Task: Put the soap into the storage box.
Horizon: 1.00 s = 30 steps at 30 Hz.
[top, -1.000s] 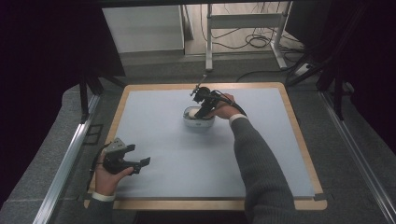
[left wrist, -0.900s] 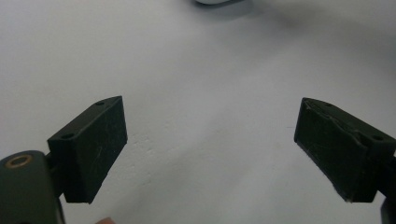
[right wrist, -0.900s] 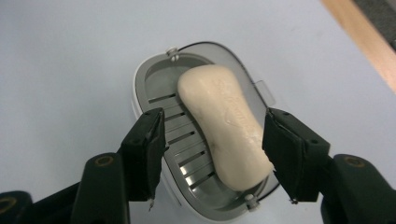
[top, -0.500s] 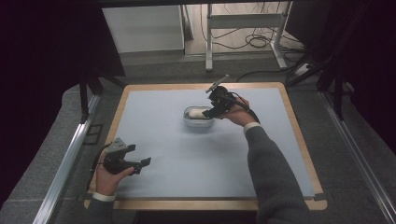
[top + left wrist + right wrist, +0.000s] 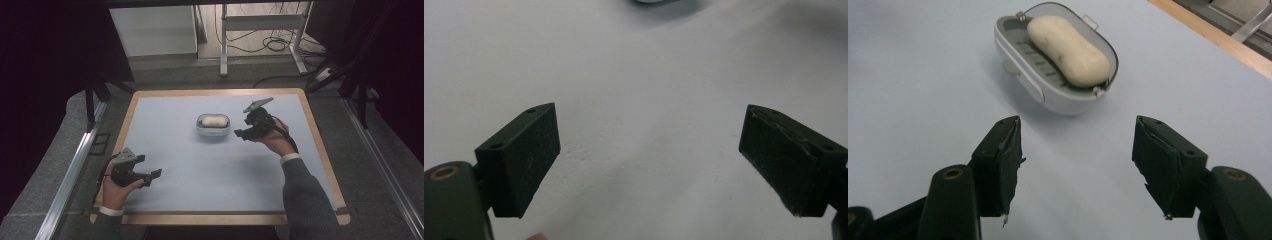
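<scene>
Both grippers now stand clear of the soap dish (image 5: 213, 125), which sits alone near the middle of the blue mat (image 5: 210, 170) with the cream soap bar (image 5: 1068, 44) lying in its tray. A second ago the right gripper (image 5: 243, 133) was over the dish; it has since drawn back to the right, its jaws having just been opening, with nothing between them. That suggests the bar has been set down and let go. Near the left front, the left gripper (image 5: 154, 177) rests with jaws wide apart and empty.
</scene>
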Motion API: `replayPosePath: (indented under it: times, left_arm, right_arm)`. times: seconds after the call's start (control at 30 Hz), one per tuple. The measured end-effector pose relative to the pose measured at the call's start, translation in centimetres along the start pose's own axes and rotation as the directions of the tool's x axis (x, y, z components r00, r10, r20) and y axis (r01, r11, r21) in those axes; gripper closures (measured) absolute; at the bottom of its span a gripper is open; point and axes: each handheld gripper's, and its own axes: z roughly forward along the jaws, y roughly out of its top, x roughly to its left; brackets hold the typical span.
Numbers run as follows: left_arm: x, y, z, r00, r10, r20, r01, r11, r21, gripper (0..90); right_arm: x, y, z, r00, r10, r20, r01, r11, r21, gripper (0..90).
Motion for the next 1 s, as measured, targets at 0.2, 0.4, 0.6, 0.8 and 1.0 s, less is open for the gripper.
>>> replayPosePath:
  times: [0.2, 0.4, 0.6, 0.8, 1.0]
  left_arm:
    - [0.0, 0.0, -0.1, 1.0, 0.0, -0.002, 0.0, 1.0, -0.001, 10.0]
    - [-0.1, 0.0, 0.0, 1.0, 0.001, -0.003, -0.001, 1.0, 0.002, 10.0]
    - [-0.1, 0.0, 0.1, 1.0, 0.001, -0.005, -0.001, 1.0, 0.004, 10.0]
    - [-0.2, 0.0, 0.3, 1.0, 0.004, -0.005, -0.004, 0.9999, 0.009, 10.0]
    - [-0.4, 0.1, 0.4, 0.9999, 0.012, -0.003, -0.012, 0.9999, 0.01, 10.0]
  right_arm:
    - [0.0, -3.6, -1.5, 0.9994, 0.025, 0.025, -0.025, 0.9995, -0.022, 36.1]
    - [0.6, -7.3, -2.7, 0.9962, 0.07, 0.051, -0.067, 0.9965, -0.05, 34.4]
    - [1.7, -10.4, -3.1, 0.9915, 0.103, 0.08, -0.098, 0.9934, -0.059, 32.8]
    - [1.9, -12.8, -3.4, 0.9844, 0.153, 0.087, -0.147, 0.9867, -0.069, 32.2]
    - [1.8, -13.3, -3.8, 0.9818, 0.17, 0.084, -0.162, 0.9819, -0.098, 32.2]
